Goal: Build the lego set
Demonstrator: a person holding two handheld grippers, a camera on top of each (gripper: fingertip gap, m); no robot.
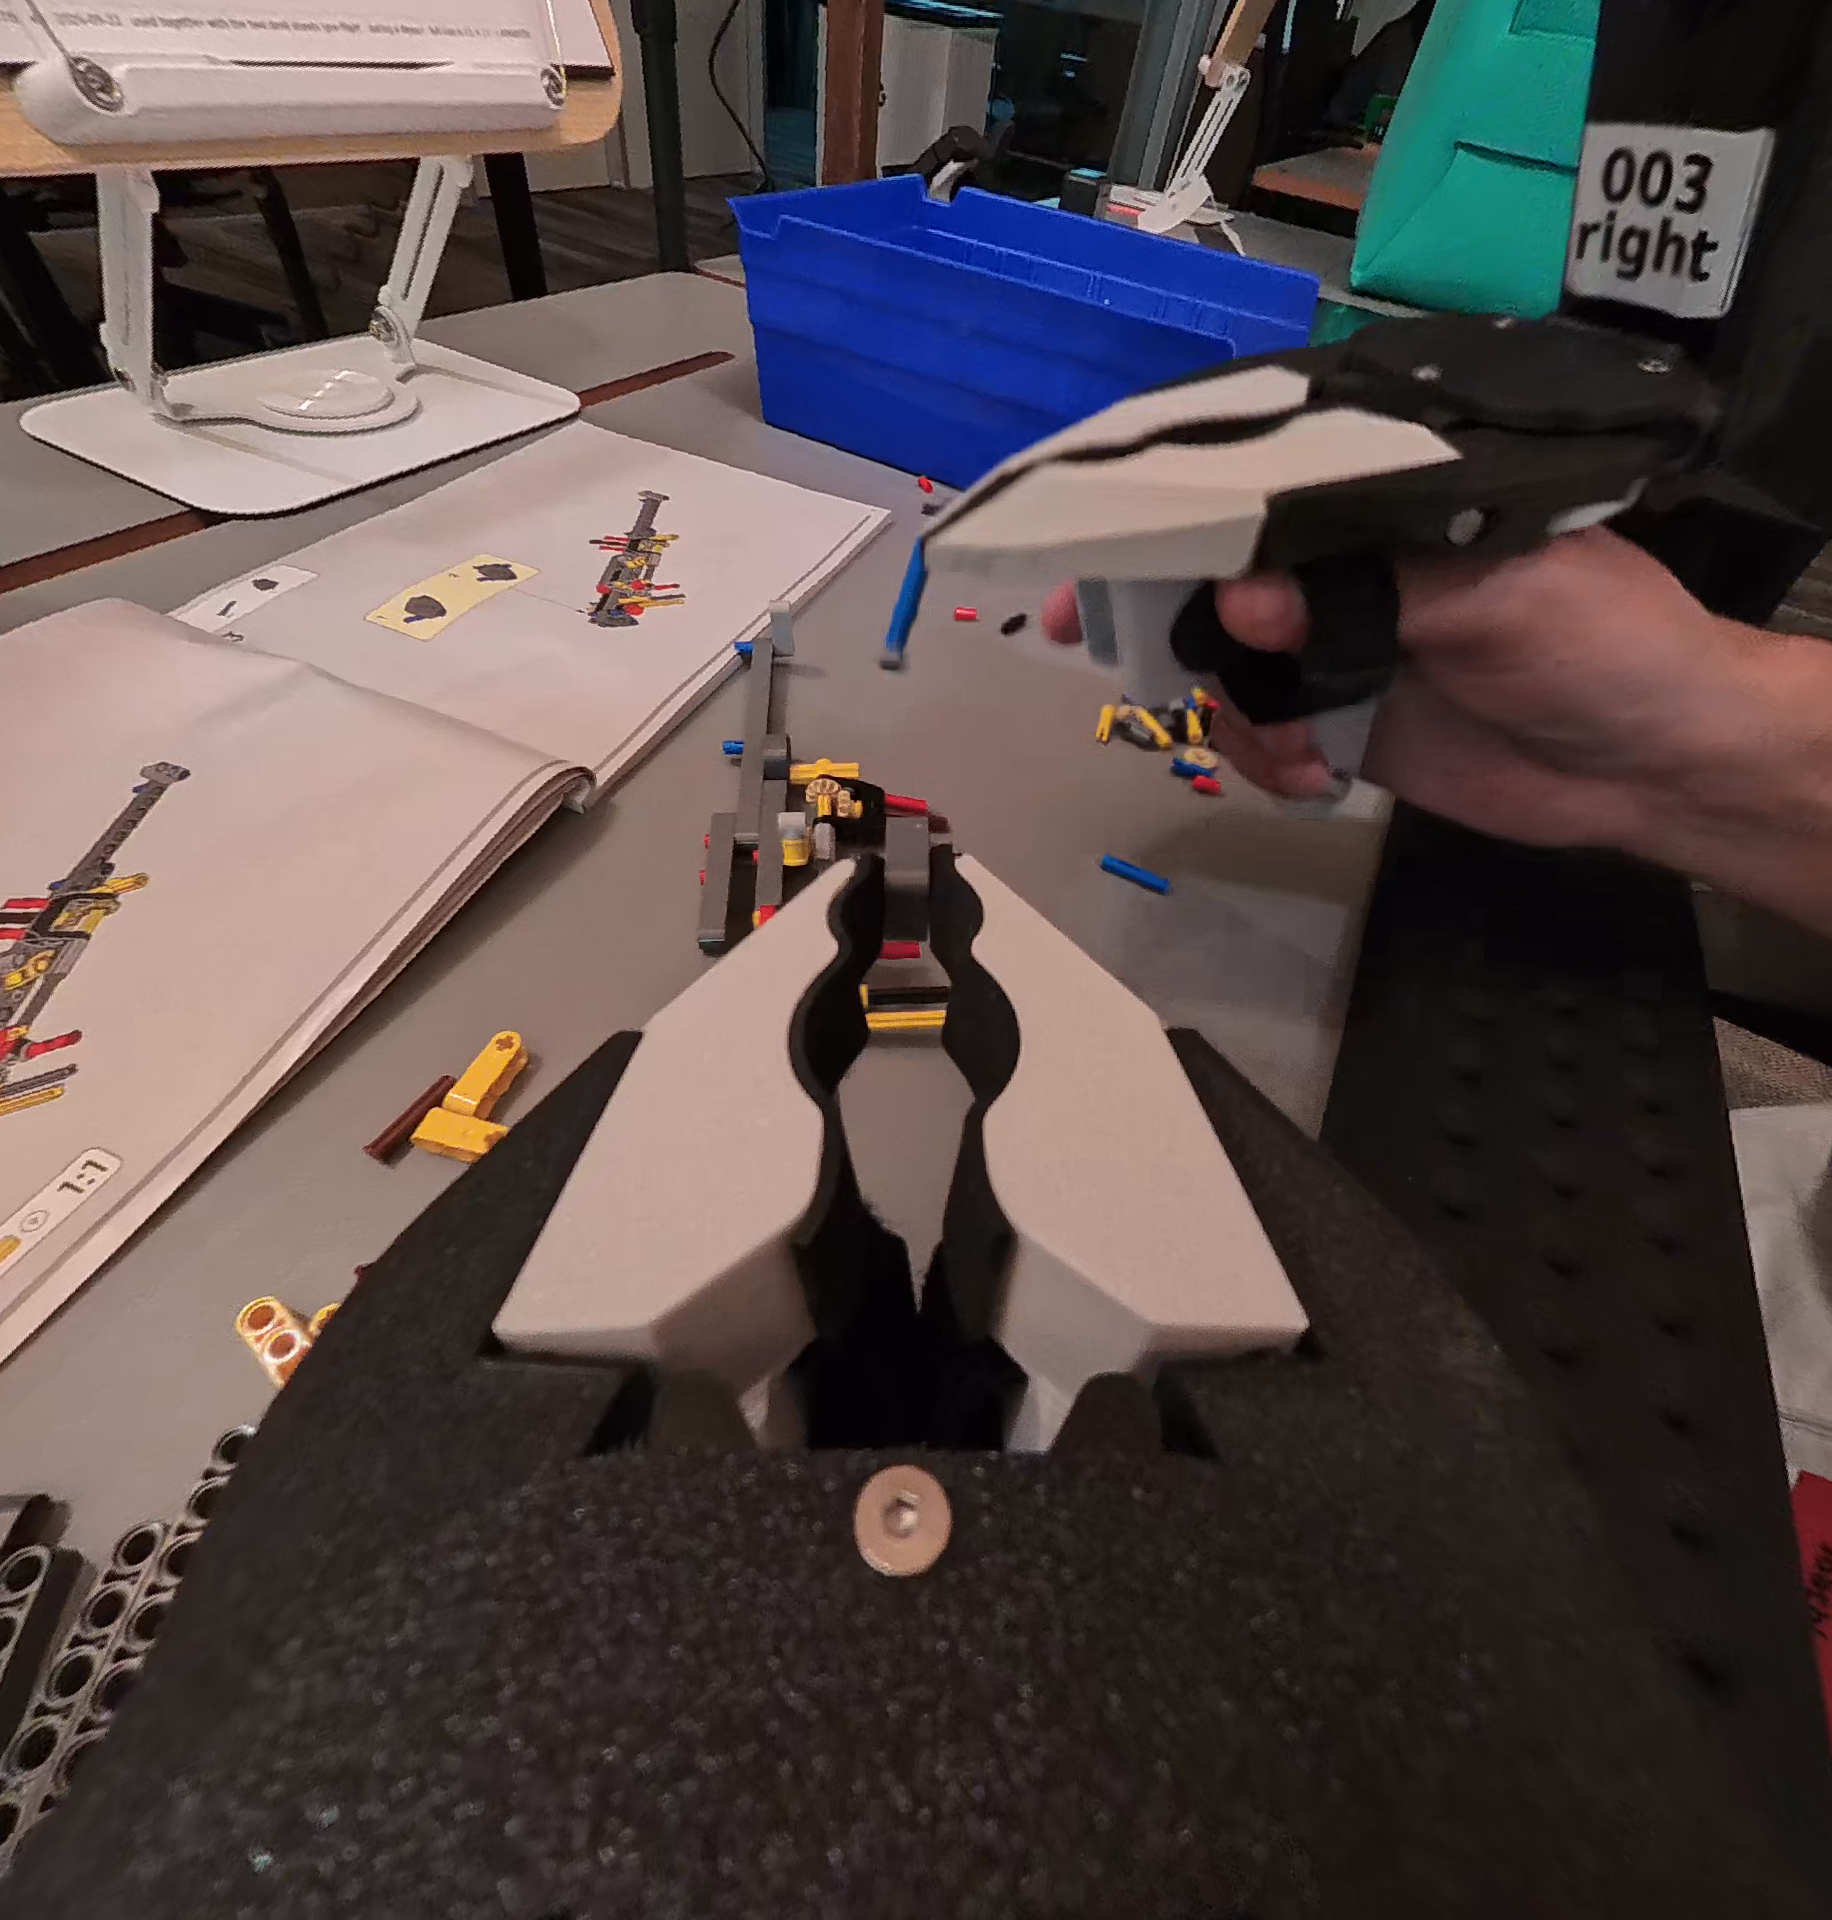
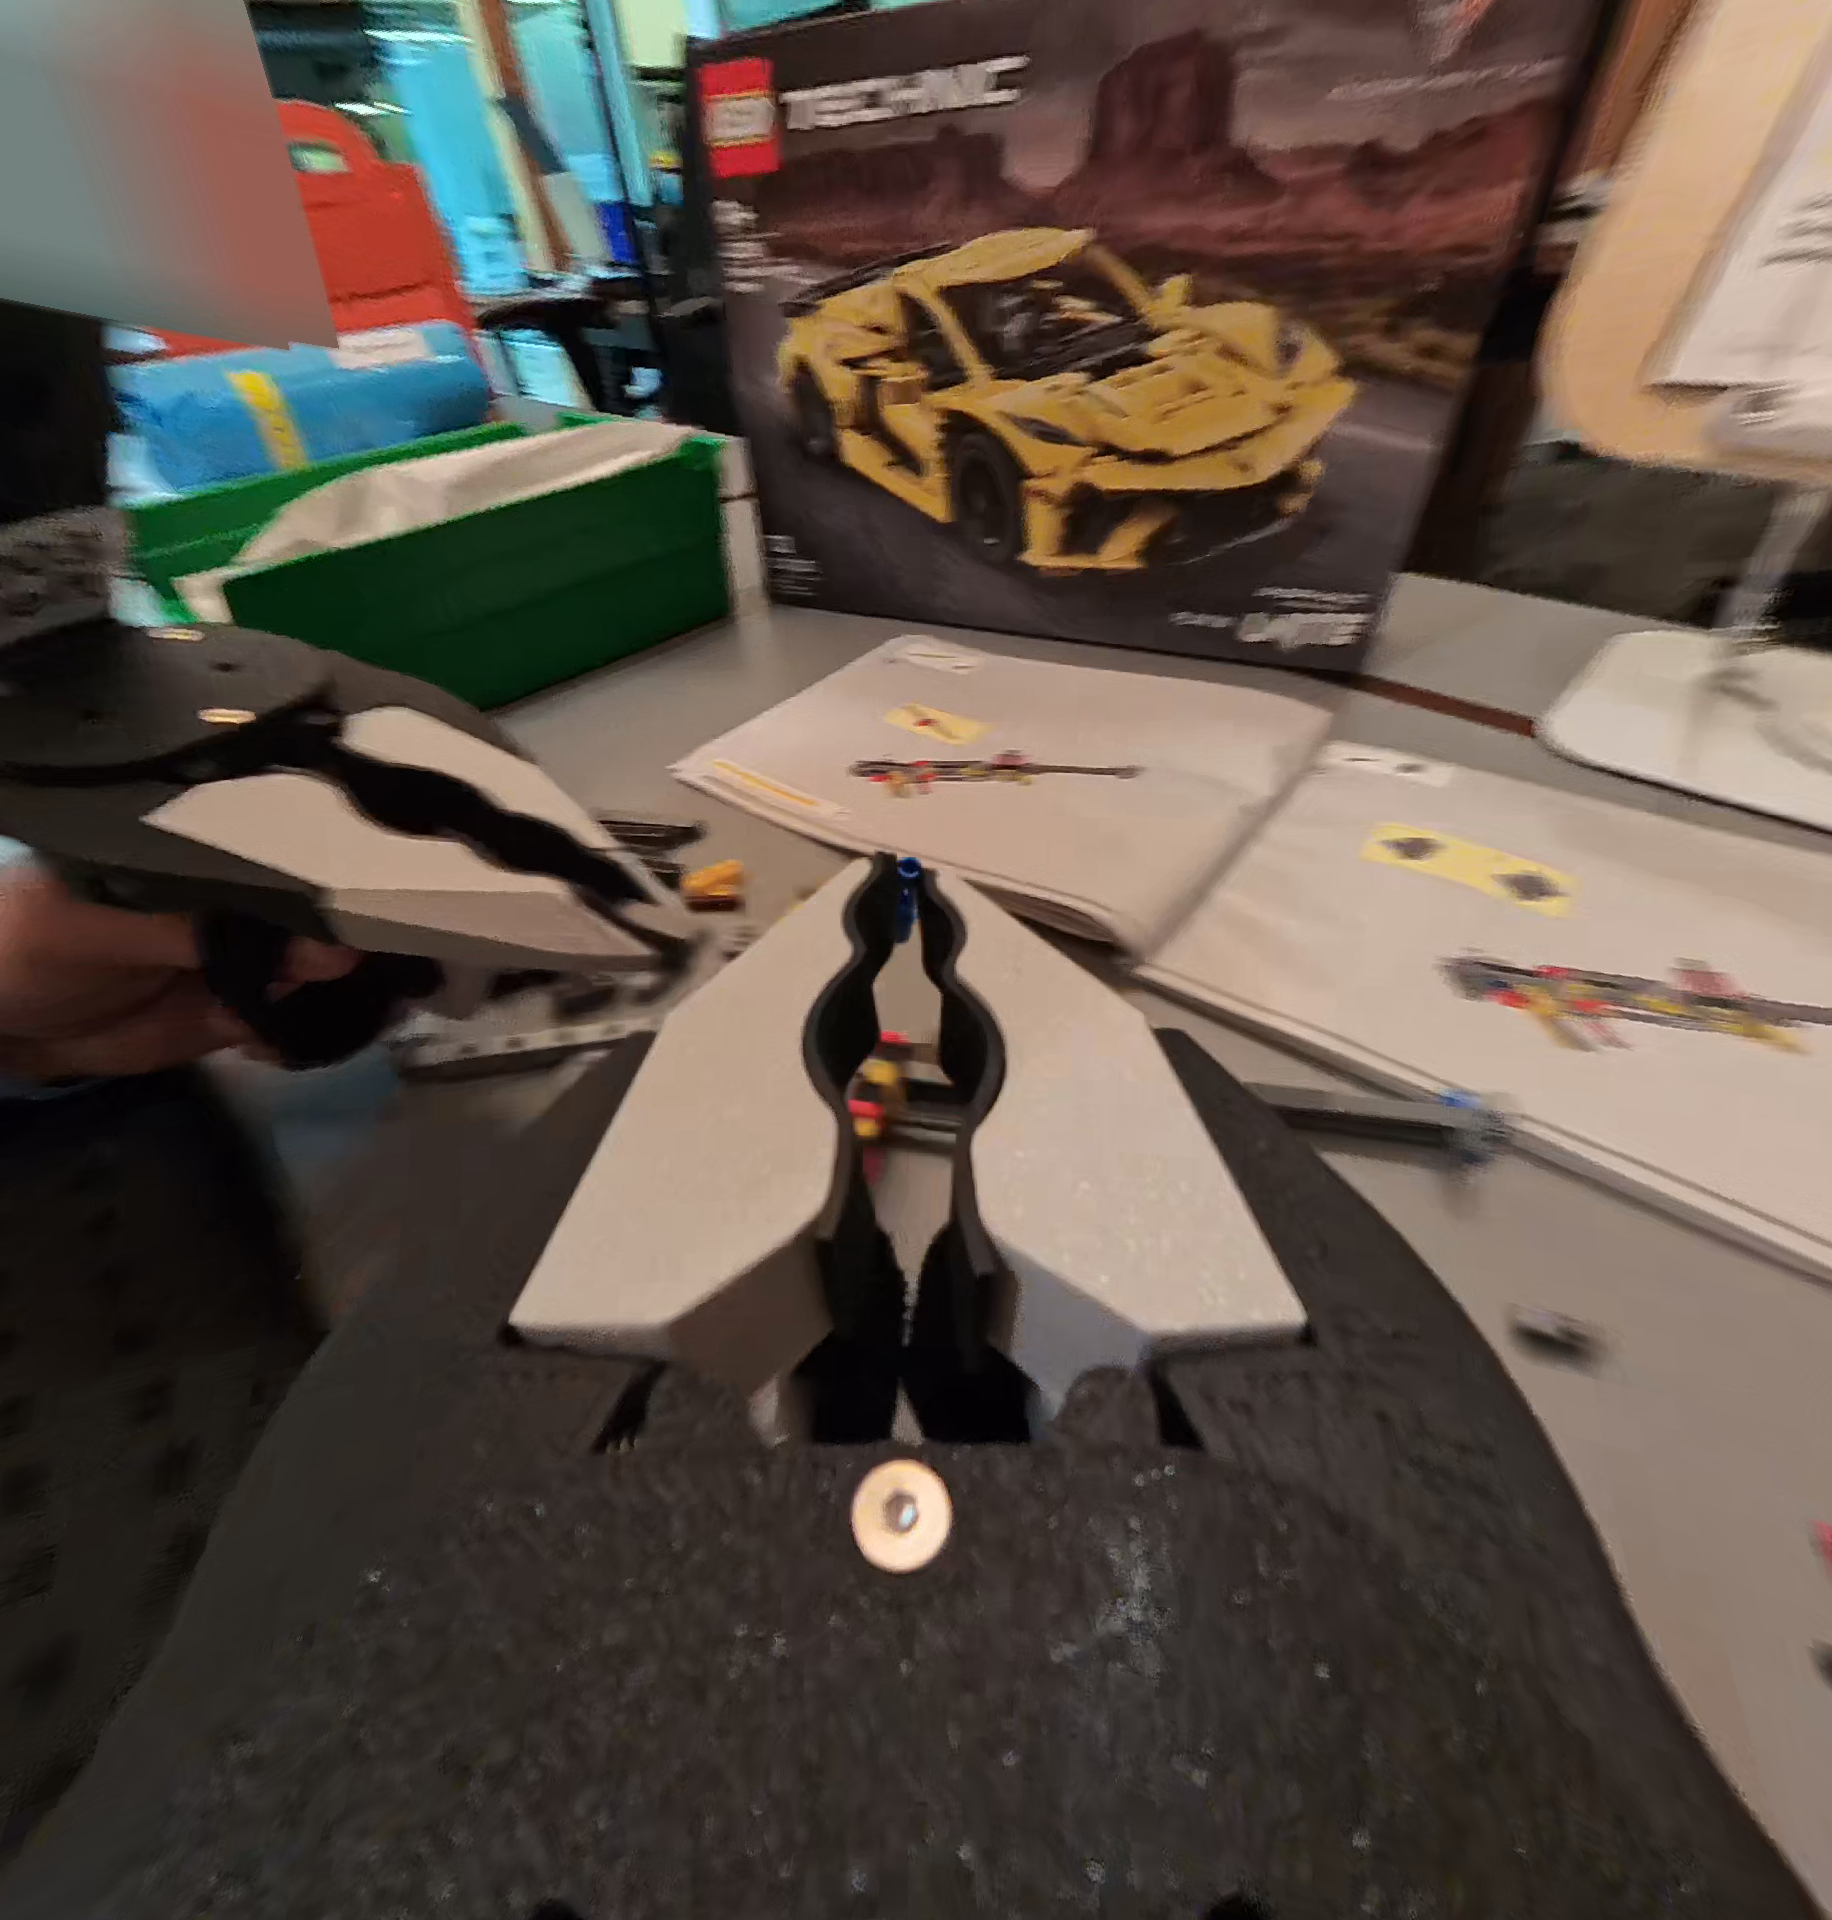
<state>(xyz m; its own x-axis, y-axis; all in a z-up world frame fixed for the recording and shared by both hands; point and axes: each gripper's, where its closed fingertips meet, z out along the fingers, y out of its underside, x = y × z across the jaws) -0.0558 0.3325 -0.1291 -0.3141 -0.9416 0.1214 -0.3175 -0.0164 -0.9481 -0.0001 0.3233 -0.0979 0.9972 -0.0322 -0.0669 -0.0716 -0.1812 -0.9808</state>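
Two tongs: both grey-fingered with black foam pads, each held in a person's hand over the grey tabletop (image 1: 1047, 727).
Left tongs (image 1: 904, 868): narrowed at the tips around a grey block of the partly built model; whether the pads actually press on it cannot be told.
Right tongs (image 2: 899, 878): closed on a small blue pin (image 2: 906, 896), which is pinched upright between the fingertips.
Right tongs, seen from the left wrist view (image 1: 938, 525): held above the tabletop, beyond and to the right of the model, with a hand (image 1: 1514, 696) wrapped around the grip.
Partly built model (image 1: 787, 821): a long grey beam assembly with yellow, red and black parts, laid flat on the tabletop just beside the booklet's right edge.
Open instruction booklet (image 1: 320, 748): spread flat to the left of the model.
Loose pieces: a yellow connector (image 1: 472, 1099), a blue pin (image 1: 1134, 873) and a small mixed cluster (image 1: 1161, 727) are scattered around the model.
Blue plastic bin (image 1: 995, 312): placed at the far side of the tabletop.
Green bin (image 2: 476, 561): set beside the upright set box (image 2: 1099, 312) that shows a yellow car.
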